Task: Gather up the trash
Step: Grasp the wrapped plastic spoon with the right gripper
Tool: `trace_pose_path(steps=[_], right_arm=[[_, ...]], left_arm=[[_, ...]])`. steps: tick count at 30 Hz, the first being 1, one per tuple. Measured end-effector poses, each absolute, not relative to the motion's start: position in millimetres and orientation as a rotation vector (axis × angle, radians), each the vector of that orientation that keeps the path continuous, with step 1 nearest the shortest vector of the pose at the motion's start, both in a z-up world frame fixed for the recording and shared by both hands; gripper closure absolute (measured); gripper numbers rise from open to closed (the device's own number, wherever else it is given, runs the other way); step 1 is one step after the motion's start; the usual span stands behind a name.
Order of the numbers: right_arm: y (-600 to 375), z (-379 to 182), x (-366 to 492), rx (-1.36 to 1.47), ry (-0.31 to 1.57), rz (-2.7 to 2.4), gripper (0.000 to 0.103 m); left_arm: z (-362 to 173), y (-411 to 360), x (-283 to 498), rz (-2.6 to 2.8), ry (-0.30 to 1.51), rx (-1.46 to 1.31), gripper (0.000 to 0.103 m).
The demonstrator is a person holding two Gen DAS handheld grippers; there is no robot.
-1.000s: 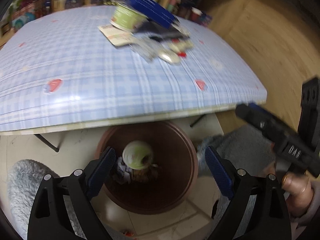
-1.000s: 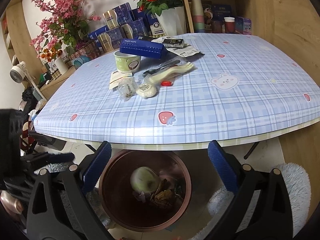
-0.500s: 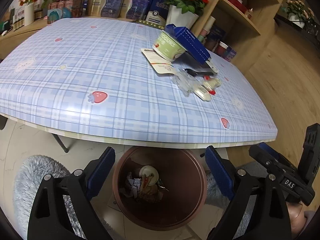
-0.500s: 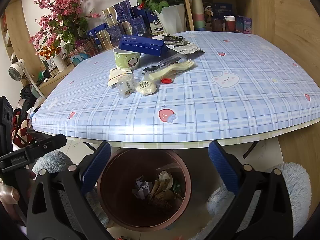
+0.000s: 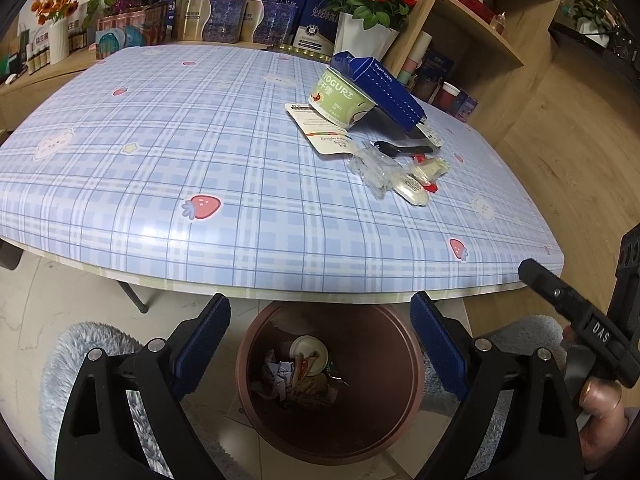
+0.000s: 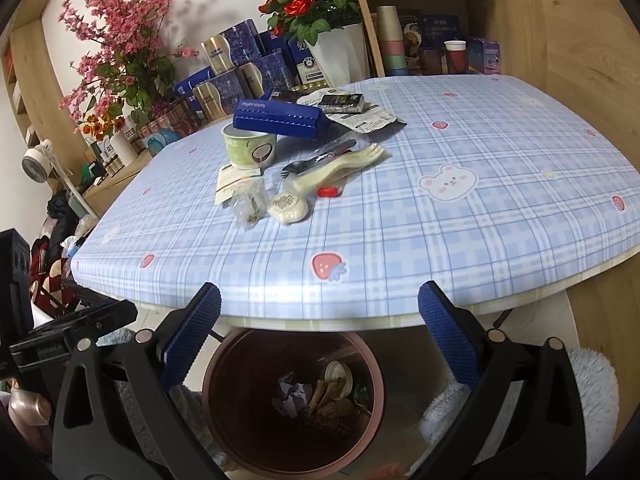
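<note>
A brown bin stands on the floor under the table's front edge, with crumpled paper, a cup and wrappers inside; it also shows in the right wrist view. My left gripper and my right gripper are both open and empty above the bin. On the blue plaid table lie a green yogurt cup, a blue box, a paper label, a clear wrapper, plastic cutlery and a dark wrapper.
Flower pots, gift boxes and shelves stand behind the table. Grey fluffy rugs lie on the floor on both sides of the bin. The right gripper shows at the right edge of the left wrist view.
A round cup fell from between the grippers into the bin and settled among the trash. Both grippers have risen and tilted up, so more of the table shows.
</note>
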State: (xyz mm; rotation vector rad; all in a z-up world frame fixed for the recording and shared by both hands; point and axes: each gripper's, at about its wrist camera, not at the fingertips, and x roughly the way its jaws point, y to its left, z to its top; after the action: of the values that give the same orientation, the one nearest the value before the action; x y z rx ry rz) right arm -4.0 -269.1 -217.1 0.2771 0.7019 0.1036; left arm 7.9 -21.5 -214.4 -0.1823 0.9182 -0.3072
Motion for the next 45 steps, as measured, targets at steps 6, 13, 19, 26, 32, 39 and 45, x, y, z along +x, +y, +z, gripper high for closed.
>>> trace_pose_path(steps=[6,13,19,26,32,39,45], right_arm=[[-280,-212,18,0.277,0.682,0.101,0.006],[-298,-212,44,0.31,0.679,0.081,0.006],[-305,-219,63,0.305,0.724,0.089,0.006],[-300,-223,103,0.323,0.783,0.083,0.007],[-300,-229,155,0.46,0.825,0.086,0.027],[-289,-235,190,0.505,0.865,0.072,0.034],[-293,-243,196,0.558,0.914,0.071,0.078]], left_arm=[[-207,-25,27,-0.311,0.909,-0.114,0.014],[-189,-37,67,-0.338,0.878,-0.053,0.014],[-186,-51,95,-0.35,0.875,-0.036,0.014],[-191,-59,116,-0.349,0.896,-0.046,0.016],[-193,-60,125,-0.347,0.904,-0.068,0.019],[-200,-56,124,-0.344,0.925,-0.092,0.025],[-203,-60,120,-0.363,0.94,-0.092,0.029]])
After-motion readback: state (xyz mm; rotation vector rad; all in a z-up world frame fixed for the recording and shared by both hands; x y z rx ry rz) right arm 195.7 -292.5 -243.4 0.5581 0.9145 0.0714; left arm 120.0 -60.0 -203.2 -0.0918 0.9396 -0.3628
